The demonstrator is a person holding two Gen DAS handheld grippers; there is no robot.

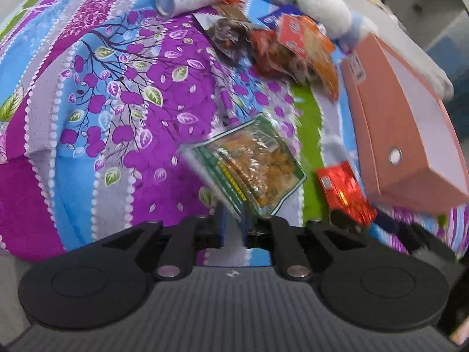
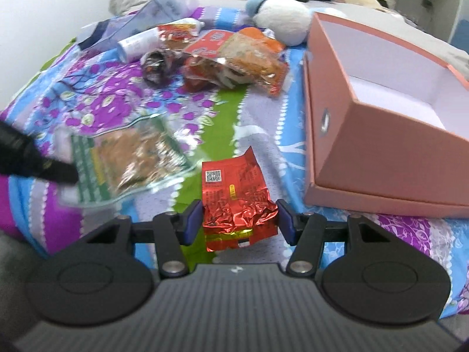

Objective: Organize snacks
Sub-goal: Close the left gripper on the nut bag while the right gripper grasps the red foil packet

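The right tool [image 2: 239, 221] straddles the red pouch [image 2: 234, 196], pads apart from the foil. The left tool [image 1: 234, 224], slightly open, has the green packet's [image 1: 249, 164] corner between its pads. Both are light, crinkly and slippery; grip them at sealed edges.

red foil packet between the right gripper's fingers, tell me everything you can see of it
The red foil packet is a small, shiny, crinkled pouch with a QR code and printed text on its face and a yellow-green band near its lower end. Its top flap is creased and bent up. It lies flat on the patterned bedspread, between the fingers of the right gripper, beside the pink box without touching it. Whether the pads press it cannot be told.
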